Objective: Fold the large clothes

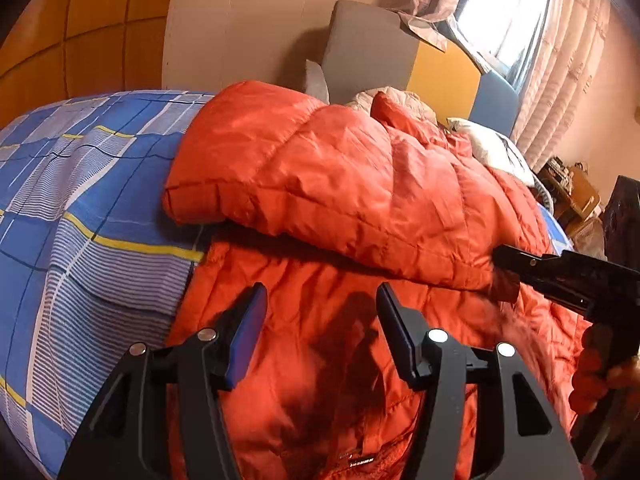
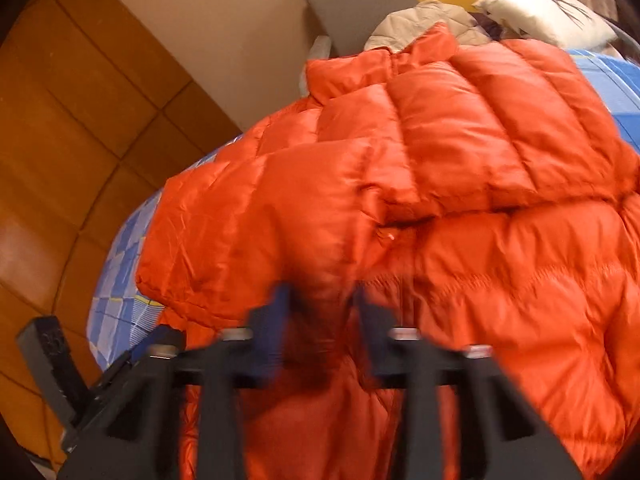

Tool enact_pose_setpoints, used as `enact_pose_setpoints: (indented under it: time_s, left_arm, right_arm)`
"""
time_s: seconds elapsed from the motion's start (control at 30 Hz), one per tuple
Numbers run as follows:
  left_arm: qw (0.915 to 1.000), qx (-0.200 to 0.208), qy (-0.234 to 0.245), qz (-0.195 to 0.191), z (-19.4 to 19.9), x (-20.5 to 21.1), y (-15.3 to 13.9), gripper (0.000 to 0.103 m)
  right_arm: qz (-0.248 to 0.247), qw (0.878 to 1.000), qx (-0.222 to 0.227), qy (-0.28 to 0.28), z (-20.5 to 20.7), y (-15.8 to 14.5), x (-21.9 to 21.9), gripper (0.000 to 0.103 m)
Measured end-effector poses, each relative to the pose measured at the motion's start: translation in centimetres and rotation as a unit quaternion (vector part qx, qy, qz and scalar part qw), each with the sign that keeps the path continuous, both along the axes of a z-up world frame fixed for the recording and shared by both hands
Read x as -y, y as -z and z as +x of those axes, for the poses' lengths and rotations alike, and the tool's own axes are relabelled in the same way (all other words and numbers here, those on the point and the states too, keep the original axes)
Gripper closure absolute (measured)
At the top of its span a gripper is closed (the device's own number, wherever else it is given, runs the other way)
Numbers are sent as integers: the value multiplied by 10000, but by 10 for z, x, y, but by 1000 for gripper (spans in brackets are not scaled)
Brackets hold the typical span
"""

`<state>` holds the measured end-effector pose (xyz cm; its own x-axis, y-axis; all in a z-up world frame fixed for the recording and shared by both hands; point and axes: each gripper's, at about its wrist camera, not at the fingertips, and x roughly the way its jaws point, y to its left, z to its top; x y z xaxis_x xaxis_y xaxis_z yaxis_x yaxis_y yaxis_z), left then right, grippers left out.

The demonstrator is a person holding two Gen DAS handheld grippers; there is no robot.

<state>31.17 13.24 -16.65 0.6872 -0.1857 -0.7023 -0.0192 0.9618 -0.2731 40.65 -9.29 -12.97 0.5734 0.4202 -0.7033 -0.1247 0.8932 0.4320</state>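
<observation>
We saw our right gripper point(image 2: 322, 316), blurred, its jaws parted around a sleeve of the orange puffer jacket point(image 2: 460, 184) spread over the blue checked bedsheet point(image 2: 120, 304), the left gripper point(image 2: 52, 364) beside it.

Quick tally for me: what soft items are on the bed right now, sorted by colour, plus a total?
Orange quilted puffer jacket: 1
Beige padded garment, behind the jacket: 1
White pillow: 1
Blue checked bedsheet: 1
Total: 4
</observation>
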Motion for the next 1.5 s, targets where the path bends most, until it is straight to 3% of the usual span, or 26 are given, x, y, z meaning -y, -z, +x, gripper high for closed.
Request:
enact_pose_setpoints:
  time_s: [0.13,0.3,0.57,0.87,0.97,1.03,1.1,1.33,1.5]
  left_arm:
    - [9999,52,-16,86,12,0,-9,46]
    - [9994,-92,-179,270,41,-3,-5,46]
    - [9986,-170,-437,227,63,-13,-1,46]
    - [9979,148,-609,136,58,-18,-16,46]
    - [9979,378,-524,30,62,-14,-33,41]
    - [9978,490,-436,25,70,-8,-41,41]
    - [9982,504,-320,49,82,0,-44,41]
    - [9994,320,12,138,122,21,-38,41]
    - [9996,86,87,272,146,23,-25,39]
  right_arm:
    - [-446,9966,555,414,8,-33,16,97]
    - [-744,9888,671,1108,31,-43,57,97]
    - [-839,9781,420,1859,41,-21,120,97]
    - [-897,9768,96,1945,50,6,136,96]
    - [-900,9753,213,2006,39,-4,139,83]
    - [-951,9745,390,1994,32,-14,138,64]
    - [-1064,9728,599,1970,26,-23,134,56]
    - [-1175,9808,750,1365,46,-30,102,56]
    - [-1331,9814,302,1348,83,-4,101,56]
